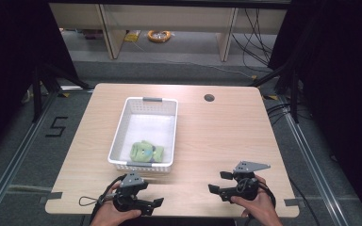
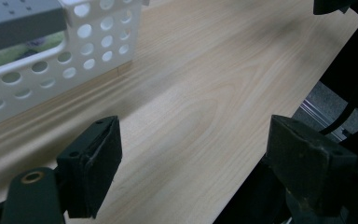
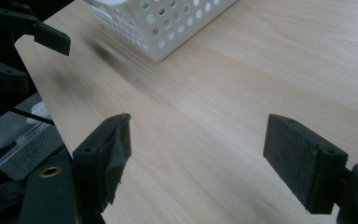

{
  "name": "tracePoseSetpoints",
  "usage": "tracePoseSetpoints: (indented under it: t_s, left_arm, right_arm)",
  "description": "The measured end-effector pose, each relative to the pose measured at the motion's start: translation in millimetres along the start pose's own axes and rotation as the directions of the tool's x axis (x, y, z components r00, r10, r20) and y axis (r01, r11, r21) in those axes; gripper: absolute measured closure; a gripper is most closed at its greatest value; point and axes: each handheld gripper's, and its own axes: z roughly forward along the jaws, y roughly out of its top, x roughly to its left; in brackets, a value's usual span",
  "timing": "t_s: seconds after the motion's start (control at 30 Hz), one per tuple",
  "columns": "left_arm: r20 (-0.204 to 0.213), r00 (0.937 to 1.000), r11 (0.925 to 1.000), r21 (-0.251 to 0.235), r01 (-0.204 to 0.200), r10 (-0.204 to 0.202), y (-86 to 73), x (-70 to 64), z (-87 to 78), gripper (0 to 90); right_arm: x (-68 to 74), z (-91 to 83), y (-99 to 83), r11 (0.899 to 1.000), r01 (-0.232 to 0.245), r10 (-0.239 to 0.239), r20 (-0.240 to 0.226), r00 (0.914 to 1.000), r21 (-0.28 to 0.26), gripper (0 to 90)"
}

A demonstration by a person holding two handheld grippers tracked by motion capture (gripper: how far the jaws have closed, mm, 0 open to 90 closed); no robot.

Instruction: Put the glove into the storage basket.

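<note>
Green toy (image 1: 146,151) already in the white basket (image 1: 122,113); nothing left on the table (image 1: 226,136). Left gripper (image 1: 156,203) and right gripper (image 1: 216,182) fingers wide apart, empty.

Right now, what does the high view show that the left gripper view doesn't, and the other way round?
High view alone: the green toy lying at the near end of the white basket, a round hole in the table, and both hands on their grippers. Left gripper view alone: the left gripper up close, its jaws wide apart over bare wood, and the basket's perforated wall. Both share the basket, the tabletop and the right gripper.
</note>
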Motion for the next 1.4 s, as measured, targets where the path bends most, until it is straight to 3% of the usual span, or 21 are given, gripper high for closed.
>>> tracePoseSetpoints:
  t_s: [0.07, 0.13, 0.17, 0.2, 0.23, 0.3, 0.37, 0.47, 0.7, 0.77, 0.8, 0.9, 0.93, 1.0, 1.07, 1.13, 1.17, 1.27, 1.3, 1.37, 1.4]
  left_arm:
    - [0.011, 0.9999, 1.0000, 0.008, 0.002, -0.002, -2.1, -1.1, 0.1, 17.9]
    - [0.010, 0.9999, 0.9999, -0.003, 0.010, -0.010, -3.2, -2.4, 0.9, 17.9]
    - [0.011, 0.9999, 0.9999, 0.006, -0.013, 0.013, -3.9, -1.7, 0.3, 17.9]
    - [0.012, 0.9999, 1.0000, 0.005, -0.002, 0.002, -5.1, -2.7, 0.6, 17.9]
    - [0.006, 0.9999, 0.9999, -0.010, -0.012, 0.013, -6.8, -3.7, 1.0, 17.9]
    - [0.006, 0.9999, 0.9998, -0.012, -0.013, 0.013, -8.1, -4.0, 1.1, 17.9]
    - [0.013, 0.9994, 0.9995, 0.006, -0.031, 0.031, -9.7, -2.8, 0.1, 17.8]
    - [0.019, 0.9998, 1.0000, 0.007, -0.001, 0.000, -14.9, -5.5, 2.8, 17.7]
    - [0.038, 0.9993, 1.0000, -0.002, 0.006, -0.006, -20.6, -8.6, 4.4, 16.9]
    - [0.037, 0.9993, 0.9999, -0.010, 0.003, -0.002, -22.6, -8.7, 4.6, 16.8]
    - [0.036, 0.9993, 1.0000, -0.006, 0.003, -0.002, -23.5, -8.7, 4.3, 16.8]
    - [0.028, 0.9996, 0.9999, 0.014, -0.006, 0.006, -26.4, -8.7, 3.5, 16.8]
    - [0.023, 0.9997, 0.9999, 0.011, -0.007, 0.007, -27.1, -9.0, 3.6, 16.8]
    - [0.008, 0.9994, 0.9992, 0.023, -0.034, 0.033, -27.4, -7.6, 2.0, 16.8]
    - [0.008, 1.0000, 1.0000, 0.003, -0.005, 0.005, -28.5, -8.3, 3.4, 16.9]
    - [-0.010, 0.9999, 0.9998, 0.011, -0.014, 0.014, -29.4, -7.9, 4.1, 16.9]
    - [0.013, 0.9999, 1.0000, 0.001, -0.006, 0.006, -29.1, -8.5, 4.1, 16.9]
    - [0.009, 0.9999, 0.9999, 0.003, -0.010, 0.010, -28.7, -8.3, 3.8, 16.9]
    - [-0.015, 0.9995, 0.9995, 0.016, -0.026, 0.026, -28.9, -6.7, 4.1, 16.9]
    - [0.008, 0.9999, 0.9999, 0.009, 0.011, -0.011, -29.4, -8.2, 4.8, 16.9]
    - [0.012, 0.9999, 0.9998, 0.020, 0.006, -0.007, -29.0, -7.6, 4.2, 16.9]
  right_arm:
    - [-0.5, 0.1, -2.4, 0.999, 0.030, -0.030, 0.000, 0.9995, -0.026, 24.4]
    - [2.6, -1.9, -4.8, 1.000, 0.009, -0.009, -0.007, 0.9999, -0.014, 24.2]
    - [2.6, -1.9, -4.8, 1.000, 0.009, -0.009, -0.007, 0.9999, -0.014, 24.2]
    - [1.7, -1.9, -6.3, 0.999, 0.030, -0.030, -0.004, 0.9995, -0.030, 24.2]
    - [4.3, -3.3, -9.8, 1.000, 0.007, -0.007, -0.007, 1.0000, -0.027, 23.9]
    - [4.4, -5.2, -11.0, 1.000, 0.018, -0.018, 0.005, 0.9998, -0.011, 23.8]
    - [4.2, -3.4, -15.4, 0.999, 0.030, -0.030, 0.002, 0.9996, -0.025, 23.4]
    - [6.7, -5.7, -22.2, 0.999, 0.039, -0.039, 0.009, 0.9992, 0.005, 20.8]
    - [8.8, -5.4, -29.5, 0.996, 0.081, -0.081, 0.025, 0.9964, 0.024, 16.9]
    - [12.1, -5.7, -32.6, 0.998, 0.053, -0.054, 0.029, 0.9981, 0.026, 17.0]
    - [10.8, -6.6, -33.3, 0.996, 0.082, -0.083, 0.047, 0.9954, 0.034, 17.1]
    - [12.9, -5.8, -37.7, 0.996, 0.082, -0.084, 0.042, 0.9956, 0.045, 17.1]
    - [14.1, -5.4, -40.2, 0.993, 0.108, -0.111, 0.060, 0.9920, 0.055, 17.1]
    - [16.1, -4.8, -41.7, 0.994, 0.091, -0.093, 0.040, 0.9948, 0.063, 17.1]
    - [17.1, -4.4, -43.2, 0.993, 0.099, -0.103, 0.049, 0.9935, 0.071, 17.3]
    - [17.8, -3.5, -44.0, 0.992, 0.091, -0.093, 0.023, 0.9954, 0.085, 17.3]
    - [18.1, -3.3, -44.2, 0.993, 0.090, -0.093, 0.035, 0.9951, 0.081, 17.3]
    - [15.2, -2.9, -44.2, 0.991, 0.113, -0.117, 0.048, 0.9920, 0.079, 17.3]
    - [15.2, -3.1, -44.2, 0.990, 0.114, -0.119, 0.053, 0.9915, 0.081, 17.3]
    - [15.3, -2.3, -44.3, 0.990, 0.113, -0.117, 0.045, 0.9922, 0.080, 17.4]
    - [14.6, -1.3, -44.3, 0.990, 0.113, -0.116, 0.033, 0.9927, 0.082, 17.3]
